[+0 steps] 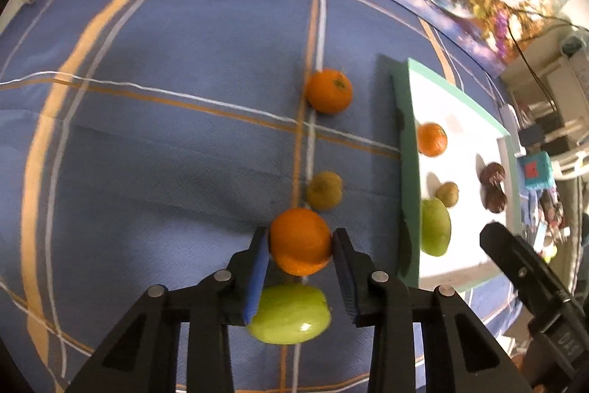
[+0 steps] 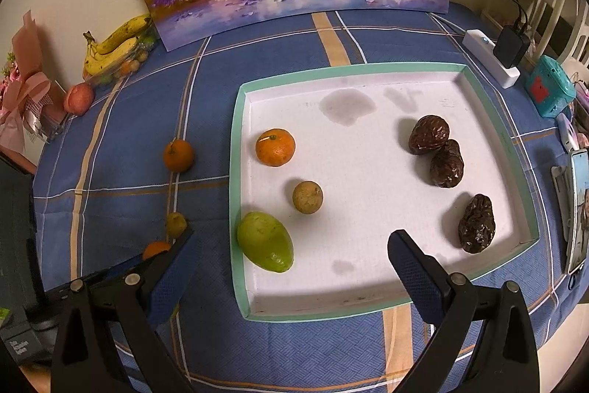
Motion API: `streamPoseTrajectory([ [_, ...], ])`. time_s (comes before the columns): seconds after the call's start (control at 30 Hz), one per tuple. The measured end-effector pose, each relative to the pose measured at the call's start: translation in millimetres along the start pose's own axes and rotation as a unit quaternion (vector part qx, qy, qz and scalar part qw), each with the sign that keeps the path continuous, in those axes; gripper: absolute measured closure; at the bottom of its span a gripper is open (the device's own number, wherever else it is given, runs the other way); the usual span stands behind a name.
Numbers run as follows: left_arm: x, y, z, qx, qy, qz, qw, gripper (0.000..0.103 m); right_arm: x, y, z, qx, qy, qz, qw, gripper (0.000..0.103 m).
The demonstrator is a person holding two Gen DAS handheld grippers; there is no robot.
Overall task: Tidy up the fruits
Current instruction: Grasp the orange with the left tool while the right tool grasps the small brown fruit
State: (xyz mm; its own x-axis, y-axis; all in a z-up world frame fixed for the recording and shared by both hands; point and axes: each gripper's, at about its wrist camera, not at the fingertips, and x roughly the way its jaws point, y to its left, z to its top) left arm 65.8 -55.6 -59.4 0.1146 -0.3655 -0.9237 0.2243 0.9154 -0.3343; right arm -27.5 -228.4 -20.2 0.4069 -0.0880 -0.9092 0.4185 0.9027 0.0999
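Left tongs (image 1: 300, 247) clamped on a round orange mandarin (image 1: 300, 240), pads touching its two sides, above the blue plaid counter (image 1: 165, 153) just beside a green oval mango (image 1: 289, 313). Right tongs (image 2: 291, 256) spread wide, empty, over the shallow white tray with a mint rim (image 2: 368, 67). Probably light, soft-skinned and bruisable; best gripped gently across the widest part. Nearly spherical, no clear long axis; stem end hidden.

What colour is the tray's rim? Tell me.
Mint green, around a white inside; the tray shows best in the right wrist view.
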Motion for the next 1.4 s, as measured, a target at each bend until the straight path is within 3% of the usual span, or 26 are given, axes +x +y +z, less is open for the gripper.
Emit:
streamPoseTrajectory([
  [0.2,-22.8,32.9,10.1,-0.069,-0.04,0.0,0.9968,0.066,13.8,14.1,-0.5,-0.016,0.007,0.011,1.0,0.002],
  [0.4,-40.9,55.7,11.8,-0.097,-0.068,0.022,0.9928,0.066,19.6,44.2,1.0,-0.056,-0.005,0.044,0.997,0.004],
  [0.5,-47.0,67.3,11.4,-0.112,-0.077,0.025,0.9905,0.066,23.1,60.2,-0.3,-0.077,-0.01,0.059,0.995,0.018],
  [0.6,-50.0,74.8,10.7,-0.12,-0.082,0.026,0.989,0.066,29.3,76.0,-2.9,-0.1,-0.009,0.073,0.992,0.024],
  [0.7,-51.3,81.0,12.0,-0.13,-0.086,0.024,0.9874,0.066,33.9,91.0,-6.0,-0.121,-0.008,0.082,0.989,0.043],
  [0.77,-52.0,83.1,11.5,-0.134,-0.087,0.023,0.987,0.066,37.4,97.9,-7.1,-0.131,-0.005,0.088,0.987,0.044],
  [0.83,-50.8,85.5,12.7,-0.135,-0.085,0.022,0.9869,0.066,42.5,104.4,-8.6,-0.142,0.004,0.095,0.985,0.054],
  [1.27,-41.5,89.8,18.7,-0.145,-0.07,0.014,0.9868,0.066,76.8,111.1,-9.2,-0.15,0.035,0.066,0.986,0.071],
  [1.4,-40.6,90.9,20.2,-0.145,-0.068,0.016,0.9869,0.066,80.2,113.0,-9.2,-0.148,0.037,0.08,0.985,0.079],
])
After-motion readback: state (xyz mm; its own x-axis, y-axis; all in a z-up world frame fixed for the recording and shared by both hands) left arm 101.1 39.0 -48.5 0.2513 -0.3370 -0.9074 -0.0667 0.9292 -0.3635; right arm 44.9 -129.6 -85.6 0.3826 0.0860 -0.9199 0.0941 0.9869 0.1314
